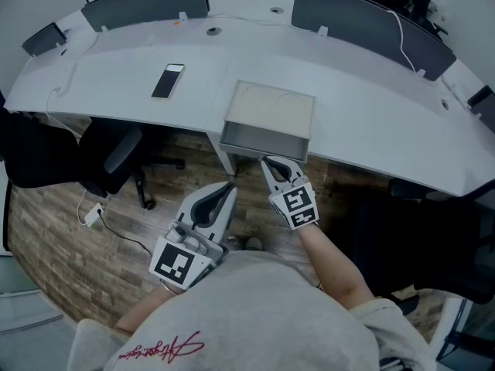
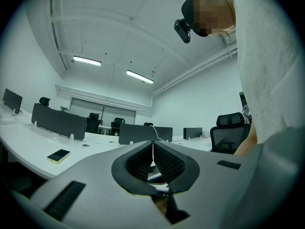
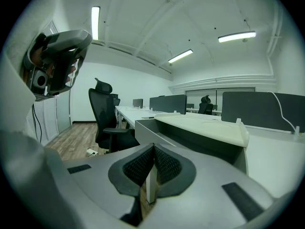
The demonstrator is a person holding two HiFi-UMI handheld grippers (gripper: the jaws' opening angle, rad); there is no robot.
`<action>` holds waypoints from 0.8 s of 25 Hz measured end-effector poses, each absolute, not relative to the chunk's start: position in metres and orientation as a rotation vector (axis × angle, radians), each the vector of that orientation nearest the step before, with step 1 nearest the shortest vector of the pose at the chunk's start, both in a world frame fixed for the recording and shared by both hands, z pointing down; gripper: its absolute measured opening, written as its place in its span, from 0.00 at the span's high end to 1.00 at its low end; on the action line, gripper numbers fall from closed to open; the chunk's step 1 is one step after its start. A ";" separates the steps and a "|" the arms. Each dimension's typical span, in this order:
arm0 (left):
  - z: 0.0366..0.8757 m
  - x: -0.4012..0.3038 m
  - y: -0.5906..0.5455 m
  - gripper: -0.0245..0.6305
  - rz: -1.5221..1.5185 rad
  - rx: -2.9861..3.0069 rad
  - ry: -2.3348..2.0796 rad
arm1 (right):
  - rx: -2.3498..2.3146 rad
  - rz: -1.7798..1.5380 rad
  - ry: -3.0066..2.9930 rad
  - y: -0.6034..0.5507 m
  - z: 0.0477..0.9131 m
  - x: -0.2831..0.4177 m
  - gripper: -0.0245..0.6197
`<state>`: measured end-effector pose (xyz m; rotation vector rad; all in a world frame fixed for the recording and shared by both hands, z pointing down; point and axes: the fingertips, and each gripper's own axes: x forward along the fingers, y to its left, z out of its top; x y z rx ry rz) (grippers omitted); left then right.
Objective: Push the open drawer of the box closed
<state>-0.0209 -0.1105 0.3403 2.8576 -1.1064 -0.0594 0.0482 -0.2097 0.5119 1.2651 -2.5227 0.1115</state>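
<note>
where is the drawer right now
In the head view the drawer sits mid-frame, sticking out of the box past the desk's near edge, just ahead of the right gripper.

The right tool points toward the drawer, its tip just beside the front face, its jaws pressed together with nothing between them. The bare right forearm stretches out behind it. The left tool hangs below and left of the drawer, its jaws together too.
</note>
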 end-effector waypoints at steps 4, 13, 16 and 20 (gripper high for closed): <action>0.340 -0.021 -0.112 0.93 -0.058 2.855 -1.115 | 1.270 0.124 -2.525 -0.213 0.513 0.049 0.93; 0.341 -0.022 -0.117 0.93 -0.054 2.850 -1.128 | 1.277 0.127 -2.531 -0.218 0.512 0.050 0.93; 0.342 -0.023 -0.117 0.93 -0.047 2.854 -1.128 | 1.280 0.126 -2.530 -0.219 0.512 0.050 0.93; 0.342 -0.022 -0.118 0.93 -0.045 2.856 -1.127 | 1.284 0.126 -2.528 -0.221 0.512 0.051 0.93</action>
